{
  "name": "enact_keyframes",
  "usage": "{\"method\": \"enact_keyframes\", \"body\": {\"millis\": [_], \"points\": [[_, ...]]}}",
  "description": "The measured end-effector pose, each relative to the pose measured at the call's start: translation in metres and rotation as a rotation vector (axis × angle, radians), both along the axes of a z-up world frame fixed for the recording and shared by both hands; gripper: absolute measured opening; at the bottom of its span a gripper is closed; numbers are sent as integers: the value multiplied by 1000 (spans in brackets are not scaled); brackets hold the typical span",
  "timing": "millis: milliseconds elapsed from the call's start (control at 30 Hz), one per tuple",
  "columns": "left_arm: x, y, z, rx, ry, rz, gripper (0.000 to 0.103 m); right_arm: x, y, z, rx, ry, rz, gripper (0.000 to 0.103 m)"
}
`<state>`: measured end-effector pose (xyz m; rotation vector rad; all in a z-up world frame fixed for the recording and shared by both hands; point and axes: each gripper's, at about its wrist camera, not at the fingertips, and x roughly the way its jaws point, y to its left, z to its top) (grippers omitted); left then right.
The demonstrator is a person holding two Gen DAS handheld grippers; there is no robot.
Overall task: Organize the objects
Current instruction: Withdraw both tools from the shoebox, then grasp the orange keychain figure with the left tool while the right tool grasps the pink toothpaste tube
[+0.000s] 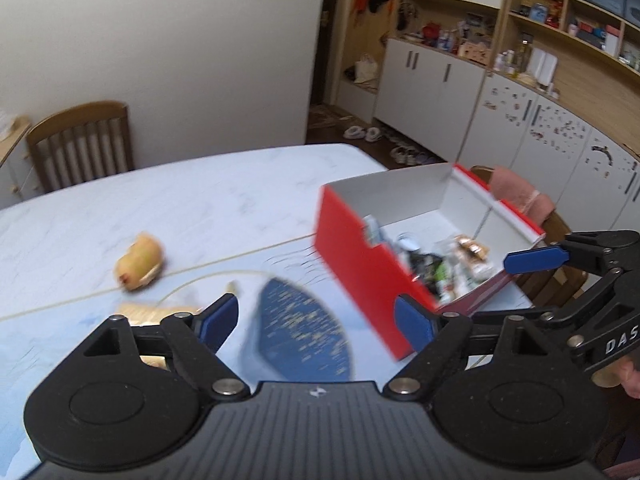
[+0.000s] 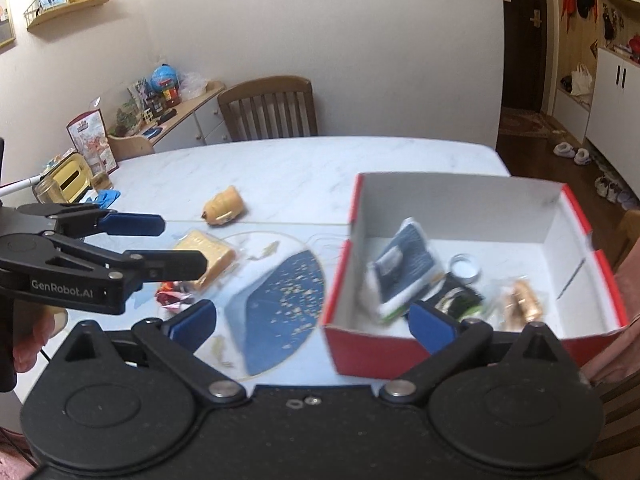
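- Where lettering can be read, the left gripper (image 2: 160,240) shows "GenRobot.AI" in white on its black side in the right wrist view, and the right gripper (image 1: 532,260) shows "DAS" on its body in the left wrist view; print on the packets is too blurred to read.
- Both grippers tilt downward toward the table (image 1: 200,200), side by side, each held by a hand; part of one hand (image 2: 28,344) shows at the left gripper's handle.
- Left gripper: released, blue pads wide apart, nothing between them.
- Right gripper: released, pads spread wide, nothing gripped.
- Red cardboard box (image 2: 460,208), white inside, stands open at the table's right edge; its long axis runs along that edge.
- Inside it lie a blue-and-white packet (image 2: 404,276) standing tilted, a small round tin (image 2: 465,266), a dark packet and a golden wrapped snack (image 2: 520,304).
- On the table left of the box: a bread roll (image 1: 139,262), a yellow wrapped cake (image 2: 204,252), a red wrapper (image 2: 172,298).
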<state>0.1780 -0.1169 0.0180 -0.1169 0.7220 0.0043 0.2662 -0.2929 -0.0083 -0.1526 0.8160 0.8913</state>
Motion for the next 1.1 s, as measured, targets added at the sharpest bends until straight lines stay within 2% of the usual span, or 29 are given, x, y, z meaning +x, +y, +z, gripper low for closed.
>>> {"method": "enact_keyframes", "body": {"millis": [133, 400, 667, 833, 1000, 1100], "points": [[-17, 31, -10, -11, -7, 31, 101, -10, 23, -4, -20, 12, 7, 103], [-42, 86, -35, 13, 11, 89, 101, -21, 72, -11, -51, 18, 23, 103], [-52, 126, -64, 98, 42, 117, 101, -30, 116, -29, -89, 41, 35, 103], [-49, 151, -88, 71, 92, 128, 101, -44, 139, -45, -126, 62, 69, 103], [-43, 173, -106, -18, 131, 141, 101, -59, 161, -63, -164, 74, 109, 102], [-37, 177, -115, -41, 142, 144, 101, -67, 174, -74, -191, 67, 126, 102]]}}
